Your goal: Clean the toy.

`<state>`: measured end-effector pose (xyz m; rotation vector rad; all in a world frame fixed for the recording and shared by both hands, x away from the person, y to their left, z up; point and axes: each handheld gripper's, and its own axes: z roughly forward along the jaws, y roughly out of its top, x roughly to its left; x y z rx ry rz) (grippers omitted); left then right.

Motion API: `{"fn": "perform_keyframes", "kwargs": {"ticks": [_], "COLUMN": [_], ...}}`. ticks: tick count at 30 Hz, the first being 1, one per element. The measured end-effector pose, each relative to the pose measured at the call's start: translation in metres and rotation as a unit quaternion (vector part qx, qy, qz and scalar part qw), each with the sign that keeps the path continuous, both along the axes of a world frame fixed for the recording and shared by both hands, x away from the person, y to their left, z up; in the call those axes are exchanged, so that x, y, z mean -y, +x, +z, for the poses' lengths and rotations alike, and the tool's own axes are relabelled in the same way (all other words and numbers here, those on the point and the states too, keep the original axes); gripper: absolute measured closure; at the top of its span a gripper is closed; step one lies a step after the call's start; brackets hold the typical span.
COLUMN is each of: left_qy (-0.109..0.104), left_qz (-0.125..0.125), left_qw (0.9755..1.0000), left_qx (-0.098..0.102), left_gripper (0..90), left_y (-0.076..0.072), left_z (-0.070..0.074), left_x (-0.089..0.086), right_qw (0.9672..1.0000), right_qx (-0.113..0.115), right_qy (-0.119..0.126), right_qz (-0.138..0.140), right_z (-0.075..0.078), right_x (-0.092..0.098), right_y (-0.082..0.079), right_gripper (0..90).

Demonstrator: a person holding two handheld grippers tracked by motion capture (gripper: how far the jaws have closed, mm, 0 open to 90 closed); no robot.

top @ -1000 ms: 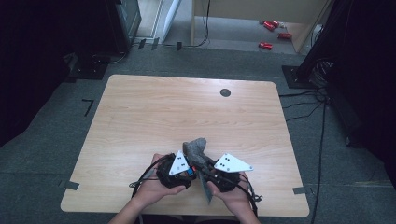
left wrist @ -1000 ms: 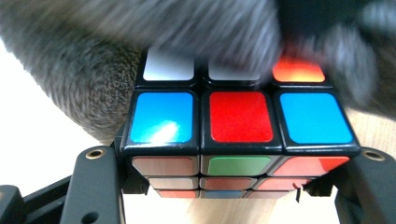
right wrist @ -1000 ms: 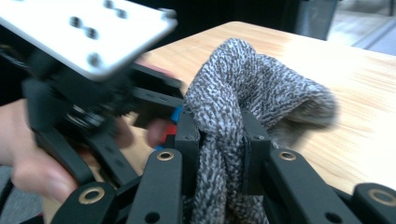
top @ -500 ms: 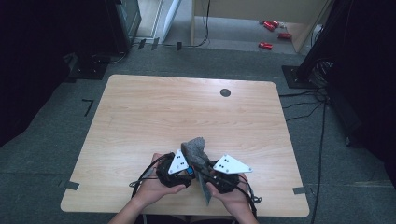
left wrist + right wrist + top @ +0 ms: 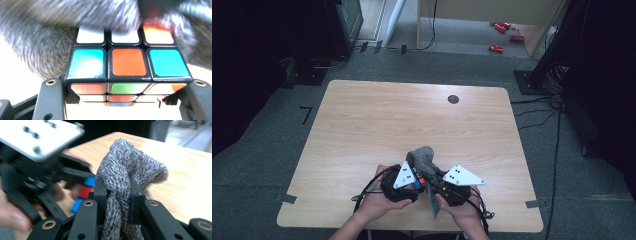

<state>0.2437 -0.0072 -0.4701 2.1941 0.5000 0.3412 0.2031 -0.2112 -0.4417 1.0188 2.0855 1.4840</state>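
A colour-tiled puzzle cube (image 5: 128, 62) sits between the jaws of my left gripper (image 5: 125, 85), which is shut on its sides. A grey knitted cloth (image 5: 45, 50) lies blurred over the cube's far edge. My right gripper (image 5: 117, 192) is shut on a fold of that cloth (image 5: 130, 162), right beside the cube (image 5: 85, 191). In the high view both hands meet near the table's front edge: left gripper (image 5: 414, 181), right gripper (image 5: 432, 175), the cloth (image 5: 422, 156) bunched above them.
The wooden table (image 5: 412, 120) has a small black round hole (image 5: 453, 99) near its far edge. Dark cabinets stand at the left and right of the room. Cables (image 5: 542, 107) and red items (image 5: 497, 48) lie on the floor beyond.
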Motion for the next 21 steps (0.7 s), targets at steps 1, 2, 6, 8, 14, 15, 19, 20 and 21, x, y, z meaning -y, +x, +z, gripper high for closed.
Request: {"fn": "perform_keyframes", "kwargs": {"ticks": [1,2,6,8,14,15,19,20,21], "left_qy": [-0.003,-0.001,-0.002,0.002,-0.006,-0.015,-0.015,-0.015,-0.011], "left_qz": [0.004,0.006,-0.005,-0.016,-0.010,-0.001,0.006,0.004,0.000], "left_qw": [1.0000,1.0000,0.9999,0.9999,0.9999,0.9999,0.9998,0.9998,0.9999], "left_qx": [-0.002,-0.001,-0.009,-0.001,-0.002,-0.007,-0.014,-0.015,-0.011], "left_gripper": [34.9,34.9,34.9,34.9,34.9,34.9,34.9,34.9,34.9], "left_y": [0.001,0.002,0.000,-0.004,-0.002,0.002,0.005,0.004,0.003], "left_z": [0.000,0.000,-0.002,-0.003,0.001,0.001,0.000,-0.001,-0.001], "left_x": [-0.001,-0.002,0.006,0.012,0.009,0.004,0.002,0.003,0.006], "right_qw": [1.0000,1.0000,0.9990,0.9986,0.9999,0.9999,0.9999,0.9997,0.9994], "right_qx": [-0.003,-0.004,0.004,0.013,0.003,0.001,0.006,0.005,0.007], "right_qy": [0.002,0.002,-0.006,-0.025,0.000,-0.001,-0.008,-0.008,-0.010], "right_qz": [0.000,0.002,0.044,0.044,-0.012,-0.015,0.007,0.022,0.032], "right_z": [0.000,-0.001,0.000,0.000,0.003,0.003,0.003,0.002,0.002], "right_x": [0.001,-0.001,-0.016,-0.024,-0.001,0.002,-0.005,-0.010,-0.015], "right_y": [0.000,-0.002,-0.011,-0.015,-0.005,-0.005,-0.009,-0.011,-0.013], "right_gripper": [74.8,74.7,74.9,74.8,74.8,74.9,74.9,74.9,74.9]}}
